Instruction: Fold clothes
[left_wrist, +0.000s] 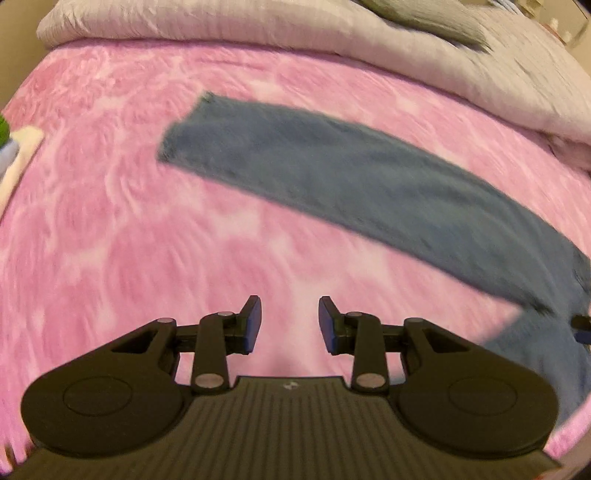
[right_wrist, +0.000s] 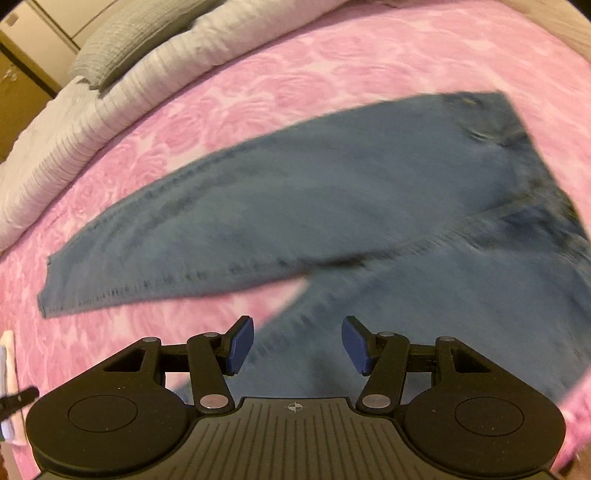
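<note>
A pair of blue jeans (right_wrist: 332, 192) lies flat on the pink bedspread (right_wrist: 332, 62), legs spread in a V. In the left wrist view one leg (left_wrist: 351, 177) stretches from upper left to the right edge. My left gripper (left_wrist: 290, 323) is open above bare pink cover, below that leg, with nothing between its pads. My right gripper (right_wrist: 297, 343) is open above the nearer jeans leg, close to the crotch split, holding nothing. The waistband (right_wrist: 476, 107) lies at the upper right. Both views are motion-blurred.
A white ribbed duvet (left_wrist: 258, 26) is bunched along the far side of the bed, with a grey pillow (right_wrist: 129, 37) on it. A white object (left_wrist: 22, 151) lies at the left edge of the bed. The pink cover (left_wrist: 110, 221) spreads wide to the left.
</note>
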